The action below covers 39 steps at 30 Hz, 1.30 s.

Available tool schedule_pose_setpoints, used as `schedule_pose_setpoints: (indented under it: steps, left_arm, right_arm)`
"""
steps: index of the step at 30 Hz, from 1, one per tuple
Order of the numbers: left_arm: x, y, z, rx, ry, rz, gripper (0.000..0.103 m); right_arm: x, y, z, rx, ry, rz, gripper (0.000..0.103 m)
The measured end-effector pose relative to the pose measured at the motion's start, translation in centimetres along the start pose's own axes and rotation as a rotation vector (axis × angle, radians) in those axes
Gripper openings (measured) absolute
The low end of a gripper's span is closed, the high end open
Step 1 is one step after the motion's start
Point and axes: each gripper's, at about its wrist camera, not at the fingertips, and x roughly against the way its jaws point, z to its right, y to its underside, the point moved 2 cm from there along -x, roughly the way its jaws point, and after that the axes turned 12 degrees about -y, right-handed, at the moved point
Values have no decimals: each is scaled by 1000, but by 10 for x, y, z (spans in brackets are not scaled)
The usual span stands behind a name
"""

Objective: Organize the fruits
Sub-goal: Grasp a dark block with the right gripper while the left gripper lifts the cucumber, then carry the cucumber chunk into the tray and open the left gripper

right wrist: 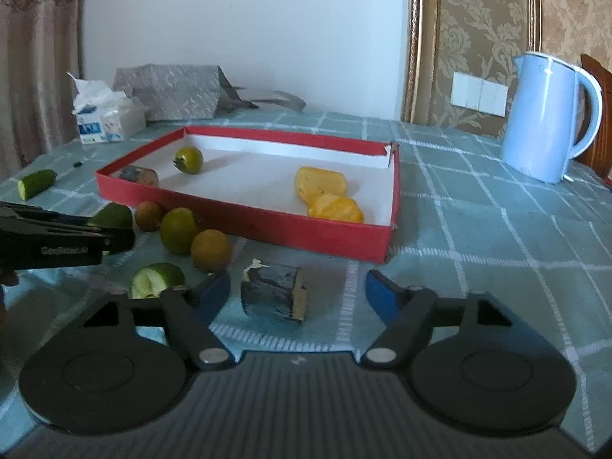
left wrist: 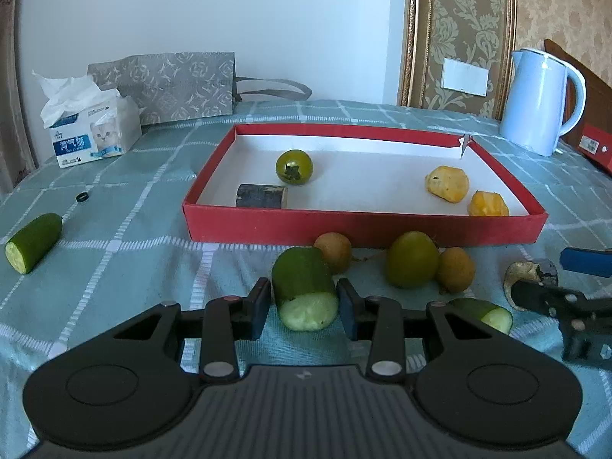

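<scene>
Cucumber chunk (left wrist: 304, 290) sits low centre in the left view, between the spread pads of the left hand-held gripper (left wrist: 302, 304), gaps either side. Right hand-held gripper (right wrist: 298, 292), released wide, flanks a dark cane piece (right wrist: 273, 296) on the bench (right wrist: 478, 229). Red box (left wrist: 363, 225) lies mid-frame.

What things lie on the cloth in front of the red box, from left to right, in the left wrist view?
Cucumber piece far left → cucumber chunk between the left gripper fingers → small brown fruit → green round fruit → second brown fruit → dark sugarcane piece.
</scene>
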Motion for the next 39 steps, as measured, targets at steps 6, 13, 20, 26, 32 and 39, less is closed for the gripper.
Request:
schedule_pose_setpoints:
  steps: [6, 13, 20, 26, 32, 39]
  left_arm:
    - [-1, 0, 0, -11, -7, 4, 37]
    - [-1, 0, 0, -13, -8, 5, 37]
    - [-1, 0, 0, -12, -9, 5, 36]
    - [1, 0, -1, -14, -7, 10, 34]
    - [7, 1, -3, -6, -1, 27, 33]
    - [19, -9, -6, 12, 19, 68, 32]
  right_arm:
    - [-10, 1, 0, -9, -35, -57, 32]
    - [-4, 0, 10, -51, -23, -22, 32]
    - [-3, 0, 17, -76, -12, -9, 32]
    - [-4, 0, 18, -85, -23, -14, 32]
    - [-5, 1, 17, -82, -27, -23, 32]
    - [-4, 1, 18, -85, -32, -25, 32]
